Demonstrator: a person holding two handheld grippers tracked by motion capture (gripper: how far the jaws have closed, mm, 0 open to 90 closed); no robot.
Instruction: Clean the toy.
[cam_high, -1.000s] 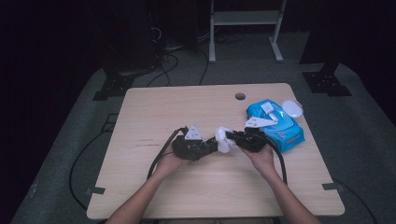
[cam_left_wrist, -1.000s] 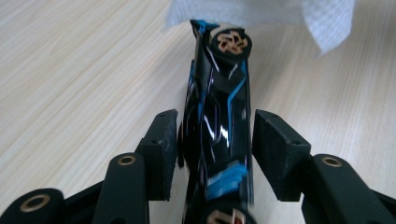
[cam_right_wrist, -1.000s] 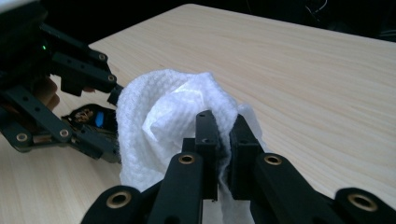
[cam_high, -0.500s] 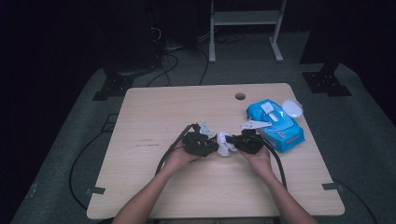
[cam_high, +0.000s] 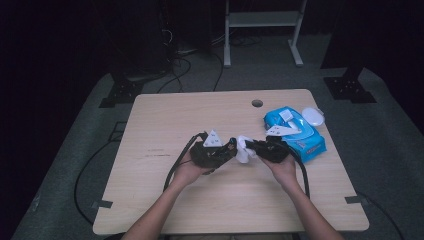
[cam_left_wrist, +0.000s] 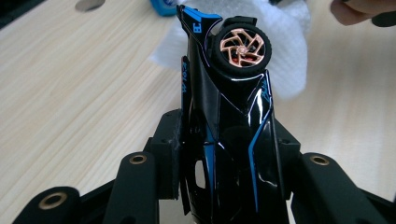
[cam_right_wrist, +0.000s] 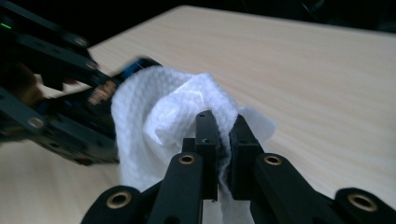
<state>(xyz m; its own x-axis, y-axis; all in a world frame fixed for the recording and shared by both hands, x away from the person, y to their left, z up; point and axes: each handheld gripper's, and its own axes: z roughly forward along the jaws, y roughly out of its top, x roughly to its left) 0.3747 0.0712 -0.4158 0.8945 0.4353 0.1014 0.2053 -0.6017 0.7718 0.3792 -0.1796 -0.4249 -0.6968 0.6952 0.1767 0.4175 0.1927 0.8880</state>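
A person stands at the wooden table (cam_high: 165, 200) with a gripper in each hand, and the two tools meet near the middle of it. The left gripper (cam_high: 226, 151) holds a shiny black toy car (cam_left_wrist: 224, 121) with blue stripes; its jaws have just been closing, and they squeeze the car's body from both sides. The car points away from the hand, and one wheel (cam_left_wrist: 242, 48) with coppery spokes (it looks a bit like a tiny fan) sticks up at the far end. The right gripper (cam_high: 251, 146) has its jaws pinched together on a white wipe (cam_right_wrist: 154, 121), which bunches up around the tips. The wipe rests right against the far end of the car, and in the right gripper view it covers part of the car's side. Behind the right hand (cam_high: 283, 167), toward the far right part of the table, lies a blue pack of wipes (cam_high: 312, 142) with its flap open. A small white lid (cam_high: 313, 116) sits just beside the pack. Black cables (cam_high: 176, 162) trail back from both tools along the person's arms.
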